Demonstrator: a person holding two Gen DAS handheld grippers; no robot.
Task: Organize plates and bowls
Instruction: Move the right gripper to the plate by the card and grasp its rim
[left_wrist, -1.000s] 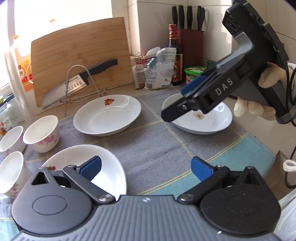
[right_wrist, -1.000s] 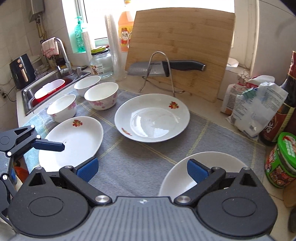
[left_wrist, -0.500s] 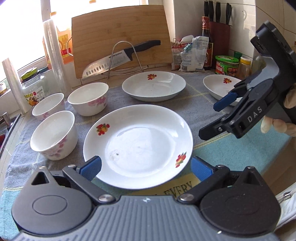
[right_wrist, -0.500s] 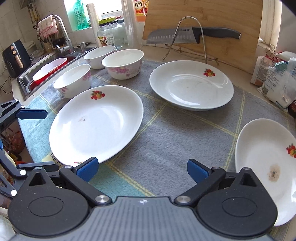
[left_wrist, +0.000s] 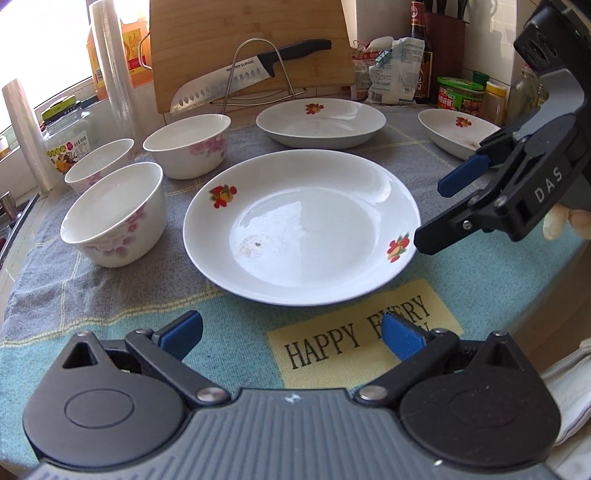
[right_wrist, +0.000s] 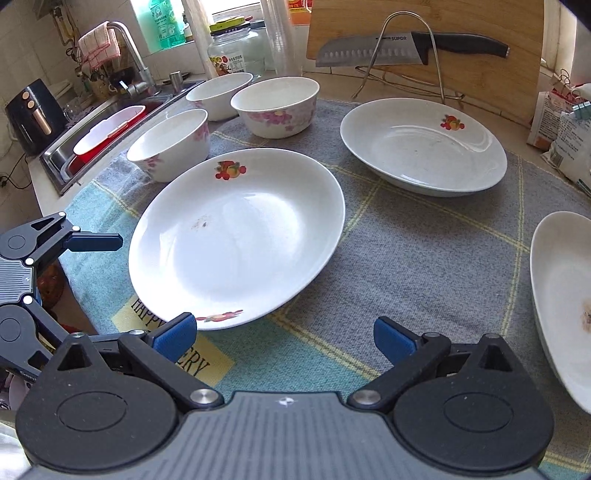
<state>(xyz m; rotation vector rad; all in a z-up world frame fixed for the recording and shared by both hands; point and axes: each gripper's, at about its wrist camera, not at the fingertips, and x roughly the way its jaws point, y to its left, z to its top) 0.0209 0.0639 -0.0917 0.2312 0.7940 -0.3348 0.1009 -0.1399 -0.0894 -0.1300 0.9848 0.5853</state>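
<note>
Plate (left_wrist: 303, 225) on cloth, between both grippers (fingers apart, holding nothing)

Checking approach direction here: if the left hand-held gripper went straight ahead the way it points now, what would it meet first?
Most likely the near rim of the large plate, lying directly ahead of the open left hand-held gripper on the cloth. Height above the cloth is unclear.
</note>
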